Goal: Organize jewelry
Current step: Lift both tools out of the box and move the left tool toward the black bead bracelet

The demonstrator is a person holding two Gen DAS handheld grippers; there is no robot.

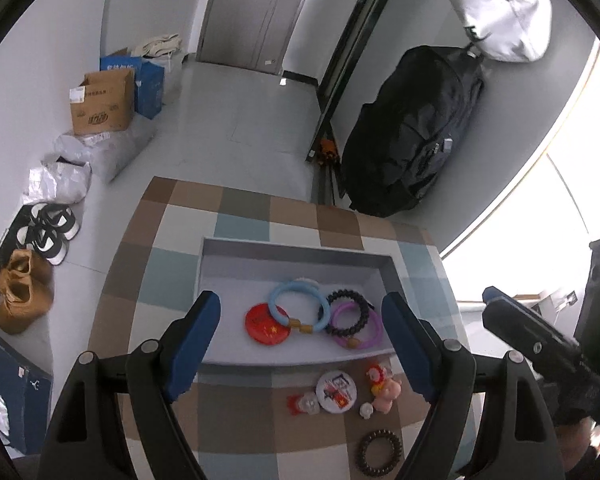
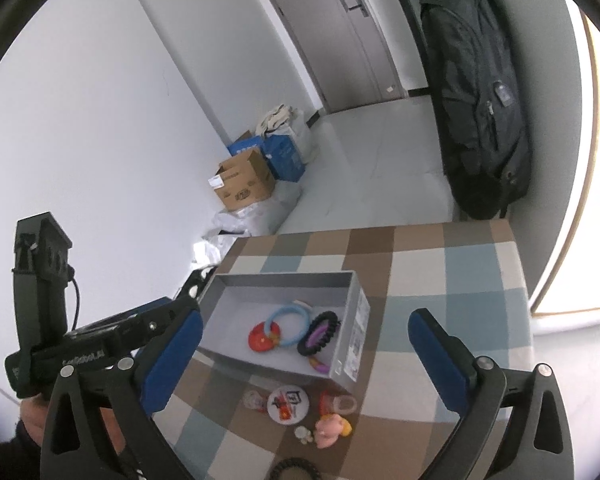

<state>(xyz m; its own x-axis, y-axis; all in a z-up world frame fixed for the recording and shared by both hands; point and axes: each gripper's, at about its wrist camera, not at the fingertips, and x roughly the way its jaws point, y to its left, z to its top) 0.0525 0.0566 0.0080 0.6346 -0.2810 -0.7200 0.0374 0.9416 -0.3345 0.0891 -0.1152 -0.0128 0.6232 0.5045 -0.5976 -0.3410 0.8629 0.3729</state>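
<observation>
We see bright daylight pouring from the blown-out window [image 1: 512, 240] at right. Both views are fisheye-bent with dark corners; soft shadows lie inside the box [image 2: 284, 280], slightly blurred.

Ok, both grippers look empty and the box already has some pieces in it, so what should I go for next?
Probably lower the right gripper onto the white round badge and lift it into the grey box. Both grippers are open and hold nothing. The box already holds bracelets and a red disc, while the badge lies loose on the checked cloth just in front of it.
</observation>
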